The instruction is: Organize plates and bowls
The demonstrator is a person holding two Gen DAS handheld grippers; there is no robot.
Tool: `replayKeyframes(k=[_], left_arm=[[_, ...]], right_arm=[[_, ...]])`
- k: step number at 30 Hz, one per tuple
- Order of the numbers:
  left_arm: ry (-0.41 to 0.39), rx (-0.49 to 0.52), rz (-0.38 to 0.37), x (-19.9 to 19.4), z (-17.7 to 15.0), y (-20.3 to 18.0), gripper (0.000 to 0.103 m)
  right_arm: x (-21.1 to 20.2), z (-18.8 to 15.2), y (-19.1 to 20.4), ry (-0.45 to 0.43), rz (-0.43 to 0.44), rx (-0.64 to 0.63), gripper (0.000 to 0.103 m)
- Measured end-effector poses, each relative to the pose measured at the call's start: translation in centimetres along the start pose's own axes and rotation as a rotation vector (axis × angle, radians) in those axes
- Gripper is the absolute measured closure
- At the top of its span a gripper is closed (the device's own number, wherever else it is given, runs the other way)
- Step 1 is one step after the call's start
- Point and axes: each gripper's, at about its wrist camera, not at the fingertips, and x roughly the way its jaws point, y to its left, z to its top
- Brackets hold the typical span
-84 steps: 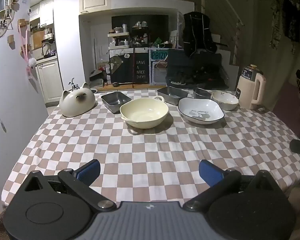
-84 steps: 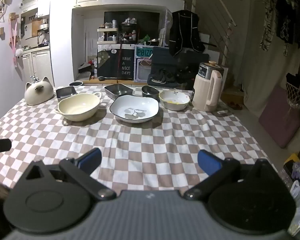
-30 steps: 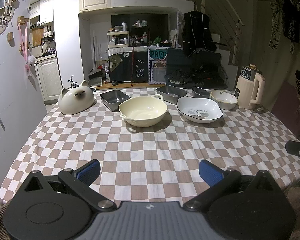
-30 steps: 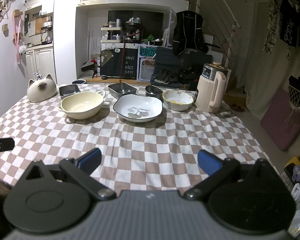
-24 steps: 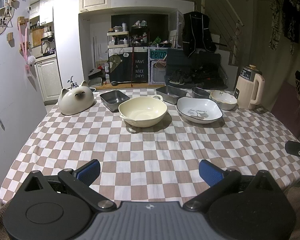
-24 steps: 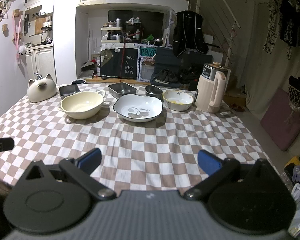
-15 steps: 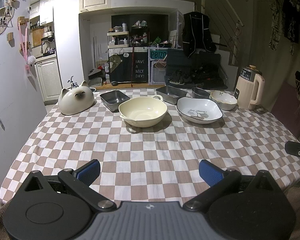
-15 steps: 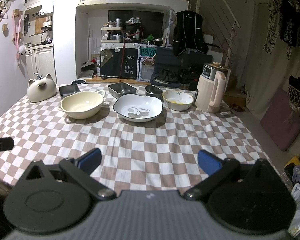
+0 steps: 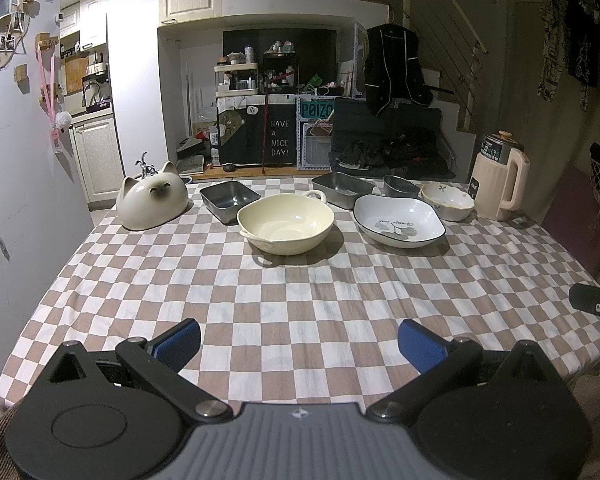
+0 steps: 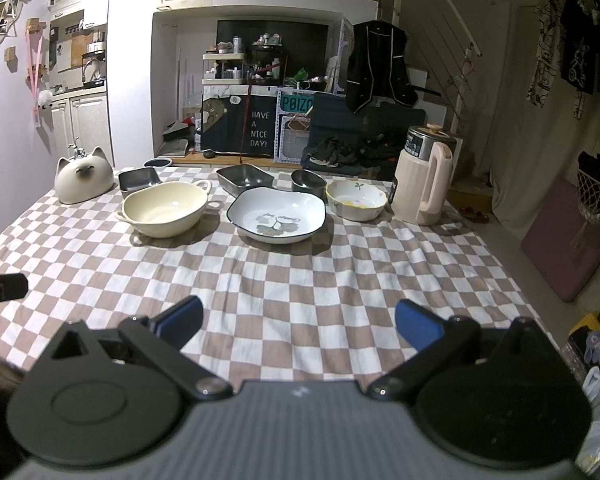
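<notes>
My left gripper point(image 9: 298, 330) and right gripper point(image 10: 298, 320) hang spread wide, empty, unmoved this past second. Nothing is organized yet: cream bowl point(image 9: 286, 229) at twelve o'clock, white plate point(image 9: 400, 226) at one, both untouched.

Cream bowl point(image 9: 286, 222): glossy glazed ceramic. White plate point(image 9: 399, 221): glossy ceramic, dark rim. Trays point(image 9: 229, 196) behind the cream bowl: dull brushed metal. Desk point(image 9: 300, 288): checked cloth, matt, wrinkled.
</notes>
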Motion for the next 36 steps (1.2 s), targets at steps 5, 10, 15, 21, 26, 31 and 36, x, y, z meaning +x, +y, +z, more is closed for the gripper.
replayKeyframes(k=[5,10,15,21,26,31,36], left_arm=[[0.0,0.0,0.0,0.0,0.0,0.0,0.0],[0.0,0.0,-0.001,0.0,0.0,0.0,0.0],[0.007,0.0,-0.006,0.4,0.2,-0.6,0.0],[0.005,0.003,-0.008,0.6,0.6,-1.0,0.0],[-0.005,0.005,-0.029,0.1,2.6,-1.4,0.0],[-0.066,0.045,-0.047,-0.5,5.6,-2.3,0.0],[-0.099,0.044,-0.071,0.2,9.0,-3.1,0.0]], right_arm=[[0.0,0.0,0.0,0.001,0.002,0.0,0.0],[0.0,0.0,0.0,0.001,0.001,0.0,0.0],[0.4,-0.2,0.4,0.005,-0.001,-0.005,0.0],[0.3,-0.1,-0.4,-0.014,0.008,0.022,0.0],[0.0,1.5,-2.2,-0.017,0.024,0.075,0.0],[0.2,3.8,-3.2,-0.052,-0.02,0.056,0.0],[1.5,6.7,-4.1,-0.058,-0.007,0.07,0.0]])
